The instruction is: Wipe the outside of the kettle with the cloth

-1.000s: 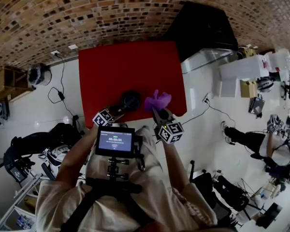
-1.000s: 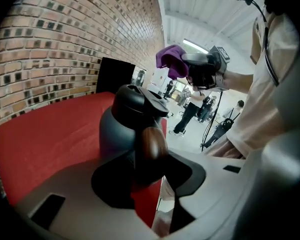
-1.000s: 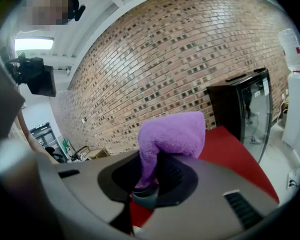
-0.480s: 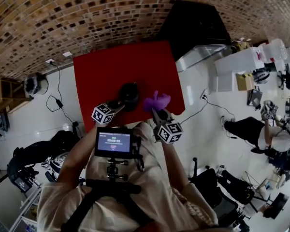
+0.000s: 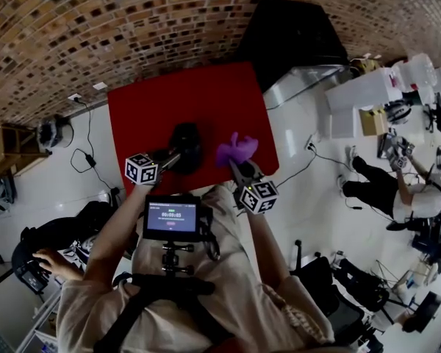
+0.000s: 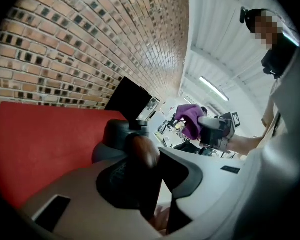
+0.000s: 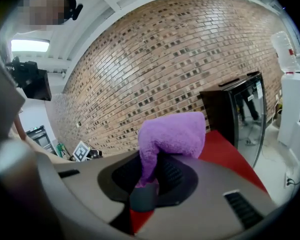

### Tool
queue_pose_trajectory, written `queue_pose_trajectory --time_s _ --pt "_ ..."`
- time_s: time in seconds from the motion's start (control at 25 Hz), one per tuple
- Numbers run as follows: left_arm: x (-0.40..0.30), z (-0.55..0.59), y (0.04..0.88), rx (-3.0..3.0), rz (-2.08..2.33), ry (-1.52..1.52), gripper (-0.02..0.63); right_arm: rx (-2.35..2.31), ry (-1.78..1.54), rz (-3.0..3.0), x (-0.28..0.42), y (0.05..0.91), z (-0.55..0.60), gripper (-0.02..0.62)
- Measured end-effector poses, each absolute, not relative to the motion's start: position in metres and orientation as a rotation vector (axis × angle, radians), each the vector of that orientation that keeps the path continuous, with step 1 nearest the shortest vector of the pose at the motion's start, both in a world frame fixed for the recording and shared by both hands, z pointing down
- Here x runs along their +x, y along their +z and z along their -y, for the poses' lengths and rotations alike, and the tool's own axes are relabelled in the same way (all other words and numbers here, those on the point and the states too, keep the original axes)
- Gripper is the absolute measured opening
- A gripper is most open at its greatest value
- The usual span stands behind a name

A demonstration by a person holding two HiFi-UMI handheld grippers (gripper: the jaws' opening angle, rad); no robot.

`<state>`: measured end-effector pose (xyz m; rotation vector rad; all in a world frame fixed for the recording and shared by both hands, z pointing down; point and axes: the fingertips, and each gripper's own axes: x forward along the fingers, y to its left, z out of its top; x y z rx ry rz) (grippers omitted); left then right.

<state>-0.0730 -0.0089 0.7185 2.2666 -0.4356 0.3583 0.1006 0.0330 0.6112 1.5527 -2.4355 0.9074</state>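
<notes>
While the left gripper (image 5: 173,157) holds the kettle (image 5: 186,144) over the red table (image 5: 154,101), we read the head view as set-up for wiping. The right gripper (image 5: 236,168) carries the purple cloth (image 5: 236,150) just beside the kettle, on its right, with a gap between them. Left gripper view: its jaws have just been closing and clamp the kettle's dark handle (image 6: 140,151), with the body just ahead of them against the red top. We cannot tell whether it rests on the table or is raised. The cloth shows past the kettle here, clearly apart from it. Right gripper view: the jaws are pinched on a lower fold of the cloth, with most of it bunched above the tips. The kettle is out of this view. We judge wiping not yet begun; this is the approach. The next move calls for pressing the bunched cloth onto the kettle's side wall and rubbing round it, with the left grip firm on the handle so the kettle does not swing.
</notes>
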Motion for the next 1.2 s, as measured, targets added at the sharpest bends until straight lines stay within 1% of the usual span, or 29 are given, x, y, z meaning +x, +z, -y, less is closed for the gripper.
queue_pose_trajectory --time_s 0.16,0.28,0.36,0.48,0.6,0.68,0.76,0.84,1.04,1.2 --pt "-0.081 0.023 0.671 2.333 0.442 0.288 0.101 1.484 0.830 2.463 0.111 0.602 -0.019 0.080" --pt "-0.082 0.033 0.620 2.415 0.447 0.252 0.100 1.334 0.763 2.550 0.100 0.575 -0.005 0.078" --pt "-0.080 0.045 0.587 2.457 0.479 0.238 0.100 1.185 0.704 2.638 0.082 0.544 0.009 0.077" --pt "-0.071 0.062 0.549 2.457 0.558 0.207 0.100 0.882 0.604 2.730 0.036 0.501 0.019 0.077" --pt "-0.056 0.062 0.524 2.448 0.581 0.172 0.101 0.634 0.538 2.706 -0.013 0.491 0.016 0.078" --pt "-0.050 0.059 0.509 2.458 0.554 0.128 0.101 0.559 0.488 2.654 -0.029 0.498 0.018 0.077" --pt "-0.046 0.049 0.493 2.459 0.505 0.064 0.100 0.537 0.493 2.642 -0.022 0.498 0.018 0.078" --pt "-0.041 0.036 0.477 2.480 0.453 0.032 0.100 0.512 0.578 2.701 -0.001 0.484 0.015 0.078" --pt "-0.026 0.019 0.445 2.627 0.409 0.143 0.101 0.462 0.675 2.802 0.039 0.463 0.019 0.083" --pt "-0.023 0.023 0.428 2.633 0.431 0.099 0.101 0.496 0.711 2.859 0.062 0.453 0.036 0.083"
